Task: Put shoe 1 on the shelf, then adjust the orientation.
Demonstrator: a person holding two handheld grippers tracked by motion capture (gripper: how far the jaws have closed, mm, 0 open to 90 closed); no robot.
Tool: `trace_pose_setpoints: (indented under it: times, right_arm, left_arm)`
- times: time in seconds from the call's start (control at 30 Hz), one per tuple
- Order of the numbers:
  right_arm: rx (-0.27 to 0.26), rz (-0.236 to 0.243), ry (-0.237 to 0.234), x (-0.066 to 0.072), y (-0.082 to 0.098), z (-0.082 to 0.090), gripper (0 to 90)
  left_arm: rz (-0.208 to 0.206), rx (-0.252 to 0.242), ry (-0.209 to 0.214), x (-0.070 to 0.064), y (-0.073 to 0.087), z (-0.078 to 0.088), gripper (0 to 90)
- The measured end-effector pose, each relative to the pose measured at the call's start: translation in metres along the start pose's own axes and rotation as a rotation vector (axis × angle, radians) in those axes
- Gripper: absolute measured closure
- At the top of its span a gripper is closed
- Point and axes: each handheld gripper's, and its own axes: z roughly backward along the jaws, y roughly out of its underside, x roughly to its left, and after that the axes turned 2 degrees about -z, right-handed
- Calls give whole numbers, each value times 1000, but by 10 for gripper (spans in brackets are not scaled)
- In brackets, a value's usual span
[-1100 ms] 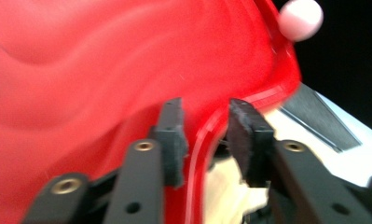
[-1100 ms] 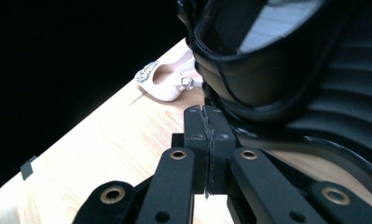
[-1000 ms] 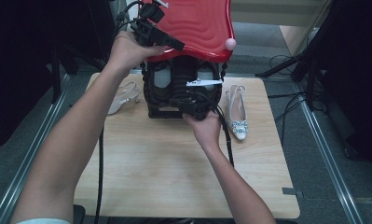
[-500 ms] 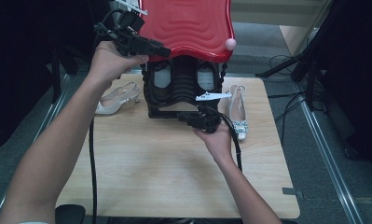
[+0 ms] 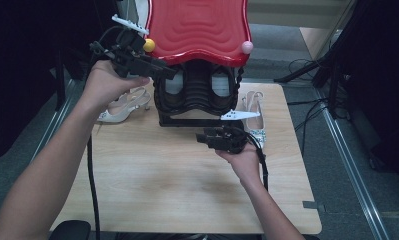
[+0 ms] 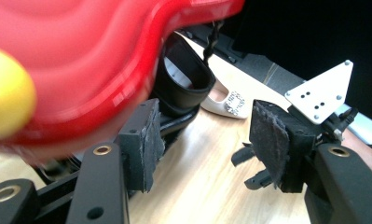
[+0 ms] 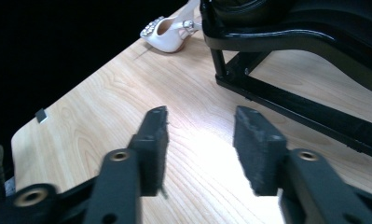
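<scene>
A black stand (image 5: 197, 95) with a wavy red top (image 5: 199, 30) sits at the table's far middle, a yellow ball (image 5: 149, 45) and a pink ball (image 5: 247, 47) on its front corners. My left gripper (image 5: 167, 72) hovers beside the red top's (image 6: 90, 60) left corner, close to the yellow ball (image 6: 6, 100). Its jaws have just been opening and my left gripper (image 6: 204, 140) holds nothing. My right gripper (image 5: 203, 137) is low over the wood in front of the stand's base (image 7: 295, 107). My right gripper (image 7: 200, 135) has also just been opening, with only table between its pads.
One white heeled shoe (image 5: 122, 107) lies left of the stand, another with a jewelled toe (image 5: 254, 120) to its right, near my right gripper. The wooden table (image 5: 152, 185) has bare room toward the person. Cables and metal rails run along the floor on both sides.
Both grippers have come off the stand and opened. The left one moved leftward off the red top's corner; the right one drew back from the black base toward the person.
</scene>
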Motion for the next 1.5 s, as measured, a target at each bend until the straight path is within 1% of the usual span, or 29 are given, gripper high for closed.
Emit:
trace_pose_setpoints:
  times: [0.07, 0.1, 0.13, 0.2, 0.3, 0.37, 0.43, 0.47, 0.5, 0.53, 0.6, 0.67, 0.7, 0.73, 0.8, 0.87, 0.9, 1.0, 1.03, 1.1, 1.13, 1.17, 1.2, 1.27, 1.3, 1.33, 1.4, 1.5]
  right_arm:
    - [3, -18, -24, -1, 3, 2, 501]
    - [5, -21, -23, -1, 4, 3, 499]
    - [4, -13, -11, 0, 5, 5, 497]
    - [0, 6, -5, 1, 8, 6, 486]
    - [23, 12, -7, 1, 10, 6, 446]
    - [29, 24, 1, 1, 12, 7, 429]
    - [26, 31, -6, 1, 14, 8, 418]
    - [21, 29, -9, 0, 15, 8, 413]
    - [23, 25, -10, -1, 17, 9, 410]
    - [26, 25, -9, -1, 18, 9, 402]
    - [37, 26, -11, -3, 21, 9, 390]
    - [42, 27, -10, -4, 24, 10, 389]
    - [39, 30, -8, -5, 26, 11, 390]
    - [36, 30, -9, -5, 27, 12, 389]
    - [36, 23, -9, -6, 30, 13, 389]
    - [43, 21, -12, -8, 33, 13, 389]
    - [42, 21, -12, -8, 34, 13, 389]
    - [53, 22, -3, -9, 38, 14, 389]
    - [52, 29, 0, -10, 39, 14, 389]
    - [43, 39, 16, -11, 40, 15, 391]
    - [35, 42, 32, -11, 40, 16, 394]
    - [31, 44, 39, -13, 39, 17, 395]
    - [24, 32, 32, -15, 39, 18, 395]
    - [21, 19, 31, -16, 39, 19, 395]
    - [24, 21, 33, -17, 39, 18, 395]
    - [30, 22, 35, -18, 40, 18, 395]
    - [35, 19, 35, -19, 41, 18, 394]
    - [46, 11, 28, -22, 42, 16, 394]
  left_arm:
    - [2, 5, 10, -2, 8, -2, 422]
    - [-1, 5, 6, -4, 14, -4, 420]
    - [-5, 8, 3, -5, 18, -5, 418]
    - [-9, 16, -5, -7, 25, -8, 416]
    - [-6, 14, 6, -9, 37, -13, 413]
    - [4, 21, 12, -9, 46, -16, 405]
    - [5, 35, 8, -8, 53, -19, 399]
    - [11, 35, 9, -7, 57, -20, 396]
    - [20, 31, 20, -6, 61, -21, 393]
    - [29, 28, 20, -5, 66, -21, 388]
    - [29, 29, 13, -4, 73, -23, 383]
    - [29, 25, 9, -4, 84, -24, 385]
    - [34, 20, 11, -4, 87, -25, 386]
    - [43, 15, 17, -3, 95, -26, 387]
    - [52, 14, 20, -2, 102, -28, 386]
    - [52, 25, 8, -1, 111, -31, 385]
    - [52, 28, 10, -1, 116, -33, 384]
    - [63, 26, 12, 1, 131, -40, 385]
    - [68, 26, 17, 2, 136, -42, 385]
    - [92, 24, 34, 5, 144, -47, 388]
    - [95, 27, 33, 6, 148, -50, 389]
    - [98, 27, 23, 6, 153, -52, 393]
    - [94, 29, 19, 7, 155, -53, 397]
    - [103, 27, 19, 9, 162, -57, 414]
    - [104, 48, 13, 12, 164, -58, 417]
    - [103, 50, 0, 12, 165, -59, 441]
    - [102, 38, 5, 15, 170, -59, 501]
    - [108, 48, -6, 19, 175, -60, 598]
